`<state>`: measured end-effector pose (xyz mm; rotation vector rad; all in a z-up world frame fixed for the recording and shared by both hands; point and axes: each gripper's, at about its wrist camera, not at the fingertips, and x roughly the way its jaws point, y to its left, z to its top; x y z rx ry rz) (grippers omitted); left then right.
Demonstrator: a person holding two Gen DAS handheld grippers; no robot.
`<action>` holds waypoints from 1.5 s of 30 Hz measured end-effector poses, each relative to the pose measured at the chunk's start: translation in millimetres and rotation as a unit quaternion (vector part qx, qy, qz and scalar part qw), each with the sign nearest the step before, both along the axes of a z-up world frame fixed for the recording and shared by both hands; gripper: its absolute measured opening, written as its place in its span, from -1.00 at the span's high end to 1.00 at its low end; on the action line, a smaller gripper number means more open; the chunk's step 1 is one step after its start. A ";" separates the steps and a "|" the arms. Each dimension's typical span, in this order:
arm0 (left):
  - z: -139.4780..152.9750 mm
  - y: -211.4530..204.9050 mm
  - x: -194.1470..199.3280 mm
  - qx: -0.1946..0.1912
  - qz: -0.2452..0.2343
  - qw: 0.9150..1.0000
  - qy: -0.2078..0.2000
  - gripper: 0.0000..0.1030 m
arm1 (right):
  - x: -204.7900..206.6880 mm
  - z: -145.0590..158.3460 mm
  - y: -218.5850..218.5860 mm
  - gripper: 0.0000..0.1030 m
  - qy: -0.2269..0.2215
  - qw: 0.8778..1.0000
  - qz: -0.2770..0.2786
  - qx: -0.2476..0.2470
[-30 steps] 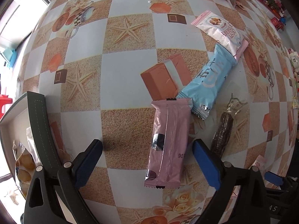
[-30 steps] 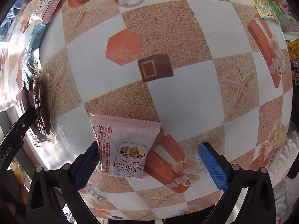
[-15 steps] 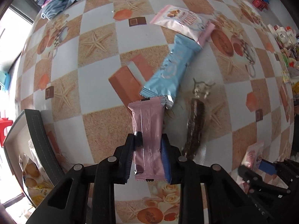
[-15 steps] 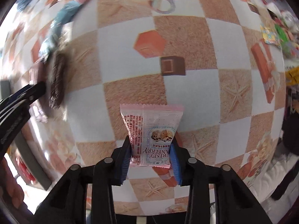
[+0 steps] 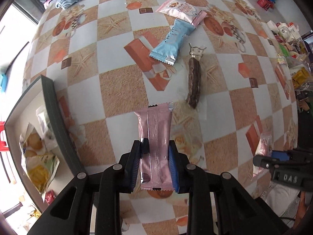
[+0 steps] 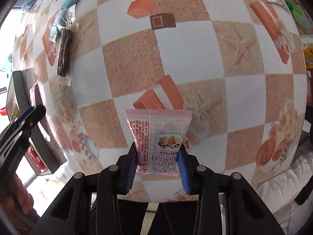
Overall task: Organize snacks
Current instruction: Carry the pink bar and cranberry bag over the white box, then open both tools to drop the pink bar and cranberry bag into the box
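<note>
- Left claw pinches a pink snack bar by its long sides, above the checked counter; the bar's near end hides between the pads.
- Right claw clamps a pink cranberry crisp packet, its print partly cut off by the pads.
- Blue wrapper, dark bar in clear film and pale packet lie on the counter.
- Dark-rimmed box at the left edge holds blurred yellow snacks, hard to make out.
</note>
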<state>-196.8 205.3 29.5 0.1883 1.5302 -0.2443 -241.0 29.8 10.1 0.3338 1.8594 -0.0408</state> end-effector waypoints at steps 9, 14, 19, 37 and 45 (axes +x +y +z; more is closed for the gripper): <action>41.9 34.7 -14.6 -0.007 0.040 0.999 -0.036 0.41 | 5.4 29.9 16.9 0.23 -0.035 0.999 0.038 0.009; 53.6 73.0 -14.5 -0.004 0.091 0.994 -0.053 0.41 | 16.3 46.3 52.3 0.23 -0.058 0.995 0.081 0.025; 53.7 120.7 -25.8 0.009 0.151 0.987 -0.057 0.41 | 27.0 59.0 107.5 0.23 -0.072 0.982 0.163 0.057; 25.9 234.6 -85.1 0.036 0.284 0.958 -0.014 0.41 | 18.0 59.7 276.2 0.23 -0.062 0.928 0.345 0.129; 8.6 241.5 -93.2 0.058 0.270 0.961 -0.007 -0.50 | 21.8 37.0 289.3 -0.86 -0.079 0.934 0.341 0.065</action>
